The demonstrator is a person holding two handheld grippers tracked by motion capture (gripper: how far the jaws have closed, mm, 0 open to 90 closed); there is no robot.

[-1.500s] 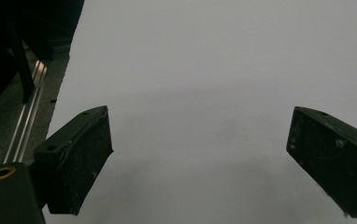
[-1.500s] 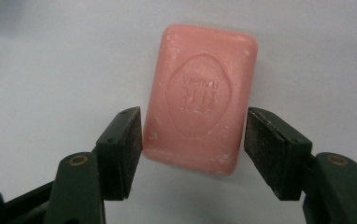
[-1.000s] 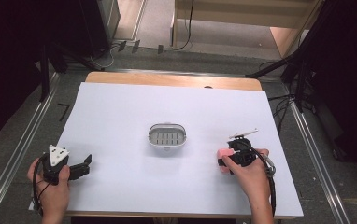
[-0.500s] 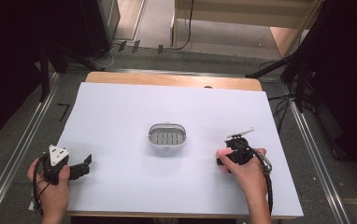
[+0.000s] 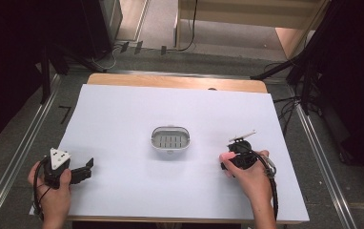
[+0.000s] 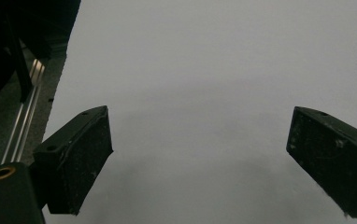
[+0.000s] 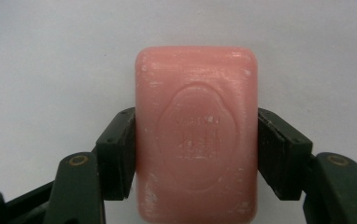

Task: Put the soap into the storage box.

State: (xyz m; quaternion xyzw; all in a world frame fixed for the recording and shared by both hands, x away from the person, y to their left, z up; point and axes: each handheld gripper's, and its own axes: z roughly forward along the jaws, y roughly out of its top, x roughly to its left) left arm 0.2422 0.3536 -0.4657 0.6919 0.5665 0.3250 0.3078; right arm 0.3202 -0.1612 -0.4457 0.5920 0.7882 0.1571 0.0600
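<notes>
A pink bar of soap (image 7: 196,135) lies flat on the white table between my right gripper's (image 7: 196,156) black pads, which press on its two long sides. These jaws have just been closing on the bar. From above, the soap (image 5: 227,156) peeks out at the left of my right gripper (image 5: 229,161), at the table's right front. A white oval soap dish (image 5: 170,138) with a slotted floor stands mid-table, apart from both grippers. My left gripper (image 5: 87,168) rests at the front left; its jaws (image 6: 197,158) are wide open over bare table.
The white tabletop (image 5: 180,105) has a wooden strip along its far edge. Metal rails (image 5: 18,157) run down both sides, with dark floor and cables beyond. A table edge and rail (image 6: 27,107) lie just left of my left gripper.
The right hand has shifted slightly over the soap, so less pink shows from above. The left hand and the dish have not moved.
</notes>
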